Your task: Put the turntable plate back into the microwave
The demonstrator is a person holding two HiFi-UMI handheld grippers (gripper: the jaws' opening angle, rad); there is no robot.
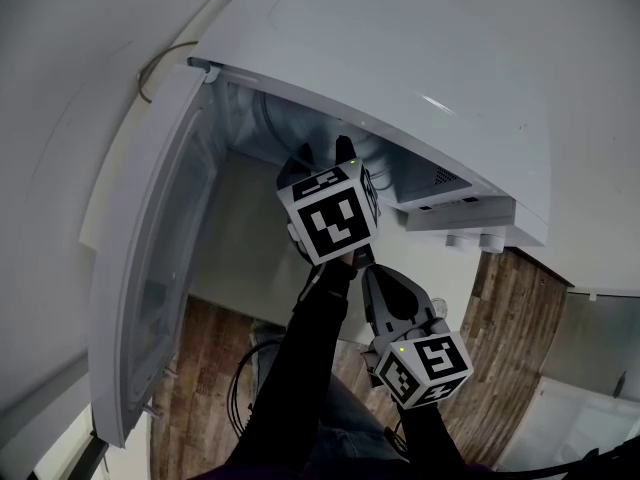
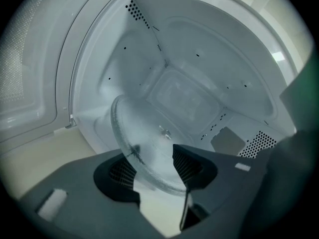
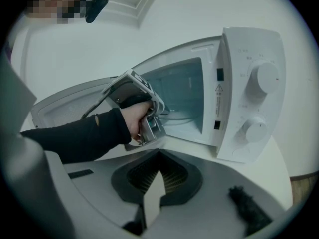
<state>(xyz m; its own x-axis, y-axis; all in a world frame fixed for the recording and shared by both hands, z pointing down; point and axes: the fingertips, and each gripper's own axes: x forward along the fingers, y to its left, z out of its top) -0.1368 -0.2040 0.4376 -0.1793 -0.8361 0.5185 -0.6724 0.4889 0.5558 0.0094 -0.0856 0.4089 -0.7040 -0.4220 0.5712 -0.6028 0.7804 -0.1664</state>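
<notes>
The glass turntable plate [image 2: 149, 138] sits tilted inside the white microwave [image 1: 400, 68], with its near rim passing between the jaws of my left gripper [image 2: 154, 171]. Those jaws stand apart, wider than the rim, and the pads do not press on it. In the head view my left gripper [image 1: 330, 158] reaches into the open cavity. The right gripper view shows the hand [image 3: 134, 118] holding it at the microwave's [image 3: 249, 93] mouth. My right gripper [image 3: 158, 156] hangs back in front of the oven, shut, with nothing in it.
The microwave door [image 1: 150, 268] hangs wide open to the left. Two round knobs [image 3: 264, 76] sit on the control panel at the right. The oven stands on a white counter [image 3: 199, 153]. Wooden floor [image 1: 510, 348] and black cables [image 1: 240, 388] lie below.
</notes>
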